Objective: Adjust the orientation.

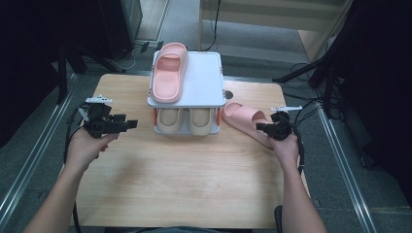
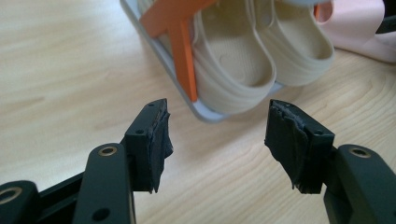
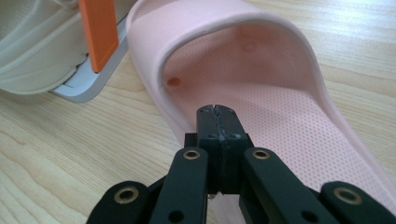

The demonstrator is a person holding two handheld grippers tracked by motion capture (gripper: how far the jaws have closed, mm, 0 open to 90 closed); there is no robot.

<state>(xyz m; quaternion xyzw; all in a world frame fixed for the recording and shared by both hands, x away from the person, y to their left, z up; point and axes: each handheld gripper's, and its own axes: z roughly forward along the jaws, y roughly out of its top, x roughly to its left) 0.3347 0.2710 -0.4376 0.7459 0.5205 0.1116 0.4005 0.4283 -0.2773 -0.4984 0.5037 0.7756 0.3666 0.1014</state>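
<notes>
**High view: right gripper at loose pink slipper**

The right gripper (image 1: pixel 265 127), jaws pressed together on the slipper's side wall, meets the pink slipper (image 1: pixel 245 118) lying on the table (image 1: pixel 194 184) just right of the rack (image 1: pixel 204 82). Its long axis runs diagonally toward the rack. The left gripper (image 1: pixel 130 124), jaws wide and empty, stands well apart.

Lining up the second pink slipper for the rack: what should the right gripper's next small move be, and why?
Probably lift it a little off the table, if the grip holds. The right gripper looks shut on the side edge of the pink slipper on the table, which lies beside the rack. Its mate already sits on the left of the top shelf, with the right half bare. The left gripper stands open.
</notes>
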